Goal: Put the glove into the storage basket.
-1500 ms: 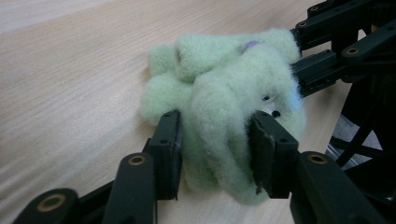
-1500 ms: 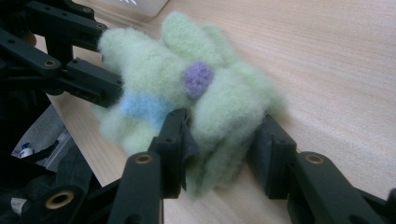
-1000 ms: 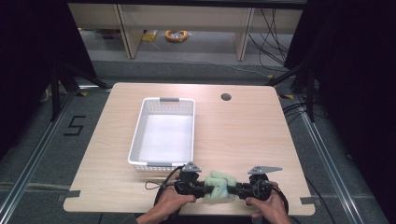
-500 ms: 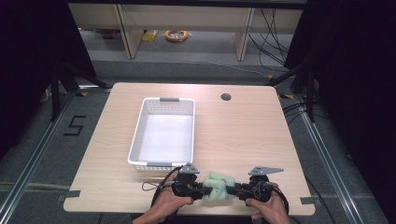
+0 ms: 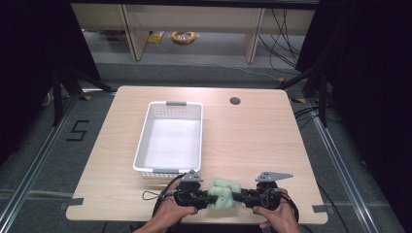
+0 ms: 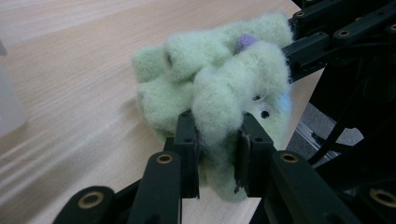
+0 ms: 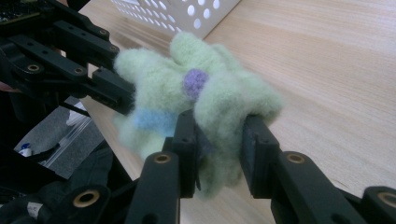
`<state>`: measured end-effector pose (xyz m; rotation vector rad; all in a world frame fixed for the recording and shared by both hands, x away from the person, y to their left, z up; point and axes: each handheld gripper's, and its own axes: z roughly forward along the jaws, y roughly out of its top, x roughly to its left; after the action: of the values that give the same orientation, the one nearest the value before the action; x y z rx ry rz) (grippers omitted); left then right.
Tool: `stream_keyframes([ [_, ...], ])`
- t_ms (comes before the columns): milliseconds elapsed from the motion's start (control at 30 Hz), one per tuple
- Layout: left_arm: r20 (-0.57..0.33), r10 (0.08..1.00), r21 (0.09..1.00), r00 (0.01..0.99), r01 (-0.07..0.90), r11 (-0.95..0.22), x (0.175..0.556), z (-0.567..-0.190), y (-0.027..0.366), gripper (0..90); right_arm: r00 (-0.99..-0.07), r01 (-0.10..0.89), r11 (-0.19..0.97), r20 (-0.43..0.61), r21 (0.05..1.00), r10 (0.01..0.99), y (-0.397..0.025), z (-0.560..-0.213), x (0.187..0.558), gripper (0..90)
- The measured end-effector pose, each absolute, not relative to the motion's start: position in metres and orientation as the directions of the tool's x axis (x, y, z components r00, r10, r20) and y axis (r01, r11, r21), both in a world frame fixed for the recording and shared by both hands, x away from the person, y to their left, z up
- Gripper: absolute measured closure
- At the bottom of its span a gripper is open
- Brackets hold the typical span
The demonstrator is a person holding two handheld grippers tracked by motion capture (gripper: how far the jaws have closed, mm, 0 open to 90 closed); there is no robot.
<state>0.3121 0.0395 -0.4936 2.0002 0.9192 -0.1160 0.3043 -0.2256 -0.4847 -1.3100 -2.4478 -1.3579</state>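
- We hold a pale green fuzzy cloth (image 5: 224, 193), bunched into a lump with a purple dot and a light blue patch on it, between our two tools at the near edge of the tabletop (image 5: 252, 141).
- The left tool (image 6: 215, 156) has its jaws pressed onto a fold at one end of the cloth; in its own view the wool bulges out between and above them.
- The right tool (image 7: 217, 149) pinches the opposite end the same way, so the two tools point at each other with only the bundle between them.
- From the high view the cloth seems to sit just over the wood, but we cannot tell whether it rests on it or hangs free.
- We judge the step in hand to be a two-handed grip on the bundle, either to spread it or to carry it. The next move calls for both grips to hold firm and both hands to travel together, or the soft wool may slip from one side.
- Ahead of the left tool, just beyond it, stands a white perforated basket (image 5: 145, 141), open-topped with nothing in it; its near wall would need clearing if the cloth goes in.
- Farther ahead of the right tool is a small dark hole (image 5: 235, 101) in the tabletop, well apart from our work.
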Motion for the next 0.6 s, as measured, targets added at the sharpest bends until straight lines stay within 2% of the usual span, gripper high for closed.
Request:
stream_keyframes([
  [500, -0.414, 0.564, 0.708, 0.714, 0.642, -0.292, 0.311, -0.486, 0.050, 72.3, -0.659, 0.683, 0.270, 0.414, 0.679, 0.627, -0.215, -0.476, 0.306, 70.5],
  [533, -0.410, 0.565, 0.707, 0.716, 0.641, -0.298, 0.310, -0.486, 0.052, 72.3, -0.676, 0.661, 0.288, 0.383, 0.693, 0.629, -0.216, -0.476, 0.308, 70.5],
  [600, -0.413, 0.561, 0.708, 0.717, 0.641, -0.298, 0.310, -0.486, 0.053, 72.3, -0.666, 0.676, 0.275, 0.408, 0.683, 0.625, -0.214, -0.476, 0.307, 70.5],
])
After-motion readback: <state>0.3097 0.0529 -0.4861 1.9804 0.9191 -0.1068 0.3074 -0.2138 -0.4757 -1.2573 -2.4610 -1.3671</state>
